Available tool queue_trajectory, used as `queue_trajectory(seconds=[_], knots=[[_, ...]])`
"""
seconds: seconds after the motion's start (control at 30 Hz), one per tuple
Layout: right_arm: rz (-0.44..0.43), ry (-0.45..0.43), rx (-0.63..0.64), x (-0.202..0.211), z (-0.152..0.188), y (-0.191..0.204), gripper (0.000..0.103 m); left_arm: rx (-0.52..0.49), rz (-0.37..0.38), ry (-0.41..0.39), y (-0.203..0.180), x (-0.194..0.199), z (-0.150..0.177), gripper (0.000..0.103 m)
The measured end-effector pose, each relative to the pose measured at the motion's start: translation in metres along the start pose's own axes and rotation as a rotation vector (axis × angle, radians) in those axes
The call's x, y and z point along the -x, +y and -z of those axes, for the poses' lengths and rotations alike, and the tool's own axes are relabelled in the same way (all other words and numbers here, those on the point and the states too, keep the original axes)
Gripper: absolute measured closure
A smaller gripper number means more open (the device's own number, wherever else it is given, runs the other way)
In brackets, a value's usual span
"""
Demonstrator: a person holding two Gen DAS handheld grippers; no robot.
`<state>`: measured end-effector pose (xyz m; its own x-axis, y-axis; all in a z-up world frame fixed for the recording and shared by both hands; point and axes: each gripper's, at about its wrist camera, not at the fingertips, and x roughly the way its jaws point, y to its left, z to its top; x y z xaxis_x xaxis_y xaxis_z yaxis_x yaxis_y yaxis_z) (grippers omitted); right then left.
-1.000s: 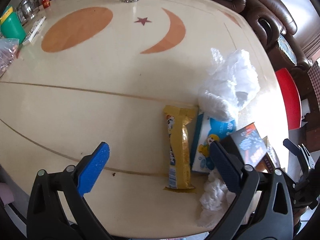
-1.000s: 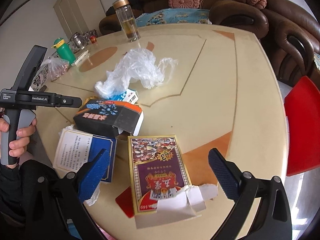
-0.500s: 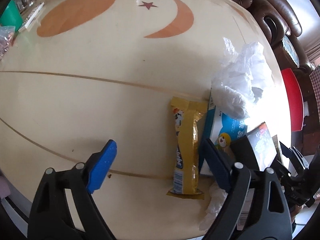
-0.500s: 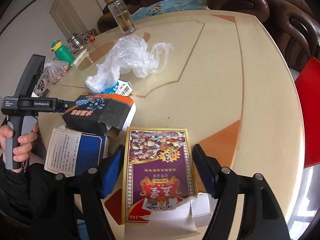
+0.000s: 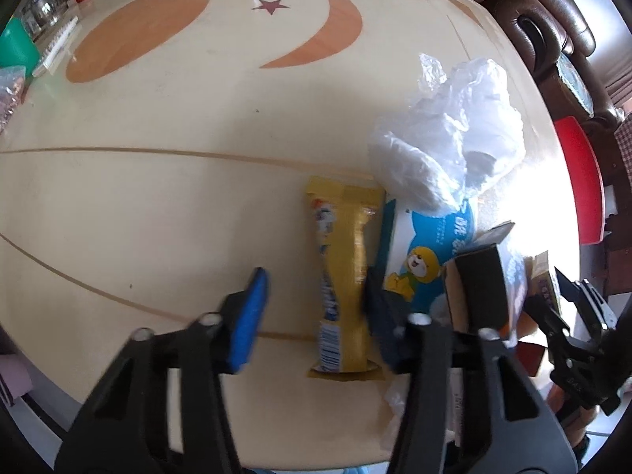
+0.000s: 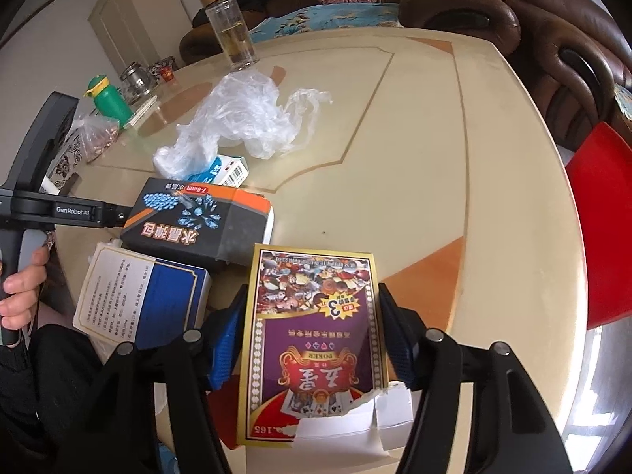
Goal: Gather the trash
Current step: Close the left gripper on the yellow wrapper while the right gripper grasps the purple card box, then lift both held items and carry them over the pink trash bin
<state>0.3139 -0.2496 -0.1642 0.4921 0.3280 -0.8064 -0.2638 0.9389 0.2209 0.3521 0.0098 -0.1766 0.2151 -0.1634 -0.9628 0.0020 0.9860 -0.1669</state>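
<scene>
At the near edge of the cream round table point(image 6: 454, 150), both grippers, wide a second ago, are closing: left gripper point(image 5: 312, 312) straddles the yellow foil snack wrapper point(image 5: 343, 276), not yet pinched; right gripper point(image 6: 312, 339) presses the purple-and-gold playing-card box point(image 6: 316, 328), pickup likely imminent.

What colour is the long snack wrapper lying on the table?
Shiny yellow-gold, with blue and white print near its lower end. The snack wrapper shows best in the left wrist view.
</scene>
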Motion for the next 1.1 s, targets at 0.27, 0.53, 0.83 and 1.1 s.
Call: queue_trajectory(seconds=[0.27, 0.53, 0.83, 1.1], knots=[[0.025, -0.040, -0.064, 0.010, -0.001, -0.014, 0.043, 0.004, 0.018, 0.007, 0.003, -0.002, -0.007, 0.082], [0.062, -0.070, -0.077, 0.018, -0.003, -0.018, 0.043, 0.000, 0.008, -0.046, 0.015, 0.015, 0.004, 0.083], [0.109, -0.086, -0.069, 0.022, -0.005, -0.011, 0.043, -0.019, -0.010, -0.076, 0.011, 0.025, 0.006, 0.083], [0.138, -0.102, -0.064, 0.034, -0.003, 0.002, 0.043, -0.036, -0.020, -0.112, 0.004, 0.036, 0.014, 0.083]])
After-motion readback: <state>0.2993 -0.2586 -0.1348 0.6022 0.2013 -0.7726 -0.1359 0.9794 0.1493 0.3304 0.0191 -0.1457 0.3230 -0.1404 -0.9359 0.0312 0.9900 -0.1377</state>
